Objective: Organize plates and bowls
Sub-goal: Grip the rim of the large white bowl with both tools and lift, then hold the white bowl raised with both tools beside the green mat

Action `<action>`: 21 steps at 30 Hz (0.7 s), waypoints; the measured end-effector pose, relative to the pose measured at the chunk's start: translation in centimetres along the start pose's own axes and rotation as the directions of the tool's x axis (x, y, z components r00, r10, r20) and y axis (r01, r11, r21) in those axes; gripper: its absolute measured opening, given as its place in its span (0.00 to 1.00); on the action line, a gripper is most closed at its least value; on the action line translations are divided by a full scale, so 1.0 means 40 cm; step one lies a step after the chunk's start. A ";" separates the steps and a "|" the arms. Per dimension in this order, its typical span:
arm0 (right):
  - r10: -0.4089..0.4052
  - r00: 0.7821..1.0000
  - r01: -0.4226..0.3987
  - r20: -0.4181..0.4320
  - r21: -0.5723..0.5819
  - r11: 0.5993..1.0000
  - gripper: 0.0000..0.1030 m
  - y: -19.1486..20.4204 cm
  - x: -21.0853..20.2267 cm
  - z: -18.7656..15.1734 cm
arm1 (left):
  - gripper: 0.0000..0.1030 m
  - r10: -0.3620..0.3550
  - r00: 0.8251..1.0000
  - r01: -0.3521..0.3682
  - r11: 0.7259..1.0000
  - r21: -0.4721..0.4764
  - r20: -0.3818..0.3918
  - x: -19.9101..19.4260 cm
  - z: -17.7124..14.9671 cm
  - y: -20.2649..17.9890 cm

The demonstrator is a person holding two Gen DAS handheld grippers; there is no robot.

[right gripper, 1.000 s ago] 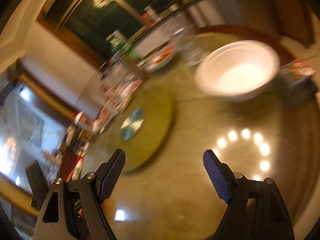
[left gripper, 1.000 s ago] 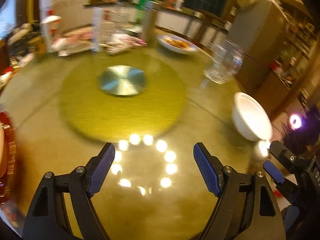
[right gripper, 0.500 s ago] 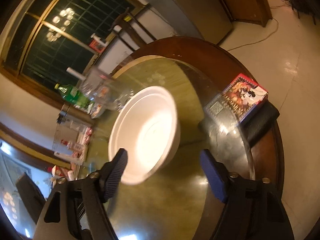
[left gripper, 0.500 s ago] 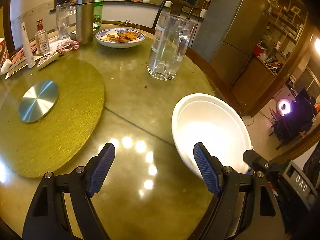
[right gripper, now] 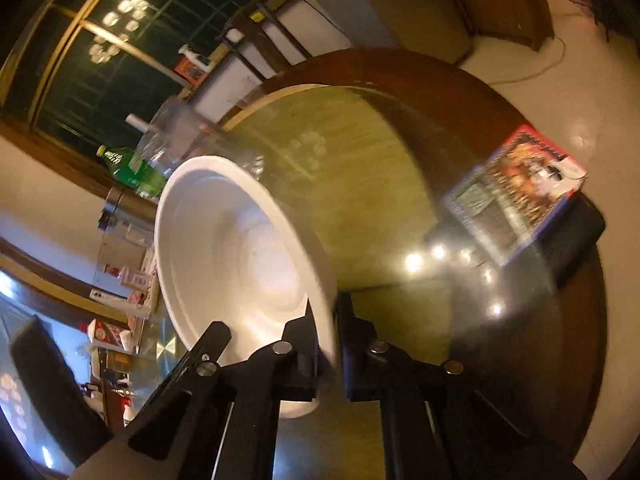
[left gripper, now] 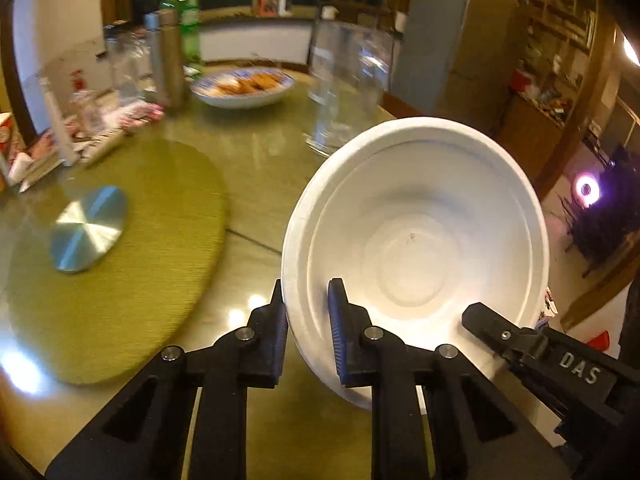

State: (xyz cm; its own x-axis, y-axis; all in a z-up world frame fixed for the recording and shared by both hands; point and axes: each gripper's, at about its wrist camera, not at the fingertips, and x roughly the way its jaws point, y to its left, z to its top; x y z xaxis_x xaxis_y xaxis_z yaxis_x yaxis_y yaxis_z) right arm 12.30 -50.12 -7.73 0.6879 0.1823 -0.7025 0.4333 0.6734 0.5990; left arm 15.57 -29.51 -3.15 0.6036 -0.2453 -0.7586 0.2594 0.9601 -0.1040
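White bowl (left gripper: 416, 248) tilted, rim clamped between left (left gripper: 306, 320) and right (right gripper: 324, 332) jaws

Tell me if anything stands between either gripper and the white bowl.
Nothing does. The left gripper is already shut on the near rim of the white bowl, one finger outside and one inside. The right gripper pinches the rim at another spot the same way.

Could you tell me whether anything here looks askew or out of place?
The white bowl is tipped steeply rather than sitting flat, pinched by its rim in the left gripper and the right gripper. It looks empty and nothing has spilled. The boxed item overhangs the table edge.
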 end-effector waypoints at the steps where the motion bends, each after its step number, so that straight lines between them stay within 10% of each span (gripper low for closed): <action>1: 0.013 1.000 -0.013 0.003 -0.016 1.000 0.06 0.019 0.004 -0.015 | 0.16 0.013 1.000 -0.013 1.000 -0.011 0.015 -0.019 -0.006 0.030; 21: 0.135 0.990 -0.143 -0.047 -0.364 0.921 0.06 0.484 0.137 -0.371 | 0.16 0.233 0.971 -0.208 0.937 -0.282 0.059 -0.152 -0.130 0.520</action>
State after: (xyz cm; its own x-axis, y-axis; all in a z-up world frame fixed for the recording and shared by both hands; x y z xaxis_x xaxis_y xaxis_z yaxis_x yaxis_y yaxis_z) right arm 15.81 -25.45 -5.70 0.7118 0.3052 -0.6326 0.0887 0.8544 0.5121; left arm 13.38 -7.35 -4.05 0.6911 -0.0223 -0.7224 -0.0950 0.9880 -0.1215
